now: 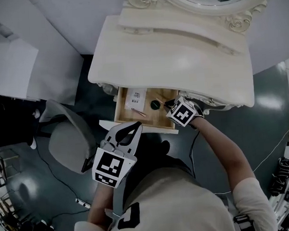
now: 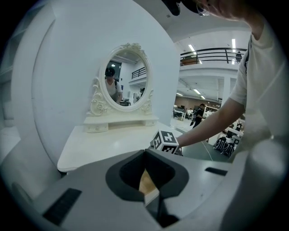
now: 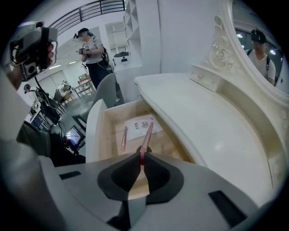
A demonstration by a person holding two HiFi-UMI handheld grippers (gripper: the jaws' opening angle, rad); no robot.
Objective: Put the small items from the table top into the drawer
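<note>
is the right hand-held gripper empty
No, the right hand-held gripper is shut on a thin pink stick above the open drawer.

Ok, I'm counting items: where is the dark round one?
Head view: the dark round item lies in the open drawer, right of the white card, left of the right tool.

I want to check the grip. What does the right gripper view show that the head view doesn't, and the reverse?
Right gripper view only: the right gripper shut on a pink stick. Head view only: that gripper's marker cube and the forearm behind it. Both: the open drawer, with a white card and a second pink stick lying inside.
</note>
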